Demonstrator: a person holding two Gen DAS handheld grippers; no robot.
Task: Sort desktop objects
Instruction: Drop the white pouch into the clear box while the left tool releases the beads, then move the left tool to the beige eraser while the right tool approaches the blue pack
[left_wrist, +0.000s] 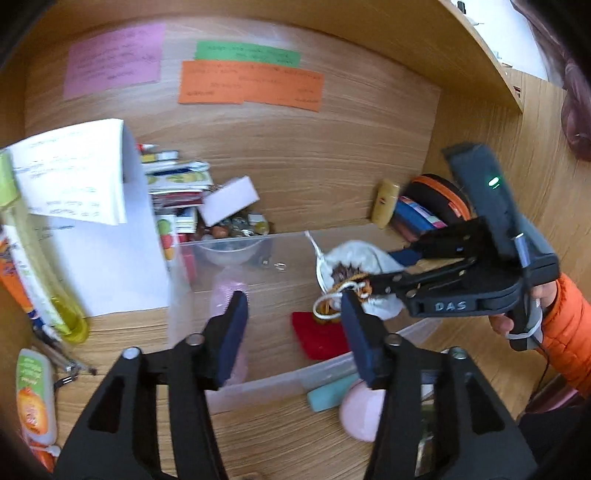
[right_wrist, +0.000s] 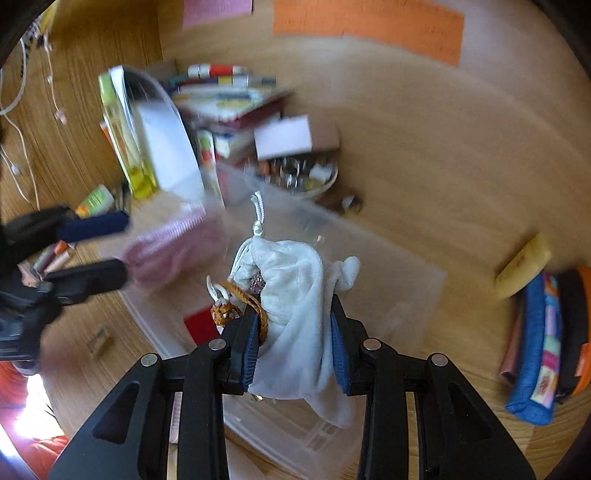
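Observation:
A clear plastic bin (left_wrist: 258, 387) (right_wrist: 406, 295) stands on the wooden desk with a red item (left_wrist: 317, 336) (right_wrist: 201, 325) inside. My right gripper (right_wrist: 293, 310) (left_wrist: 384, 269) is shut on a white drawstring pouch (right_wrist: 295, 273) (left_wrist: 354, 251) with a brown cord, held over the bin. My left gripper (left_wrist: 294, 299) (right_wrist: 125, 246) is open over the bin's left part, nothing between its fingers. A blurred pink ribbed object (right_wrist: 173, 247) (left_wrist: 223, 290) sits just beyond its fingertips, inside the bin.
White papers (left_wrist: 92, 184), a stack of books (left_wrist: 177, 177) and a bowl of small items (left_wrist: 236, 225) crowd the back left. Pencil cases (right_wrist: 535, 350) lie at the right. A teal eraser (left_wrist: 332, 393) and a pink round thing (left_wrist: 362, 410) sit before the bin.

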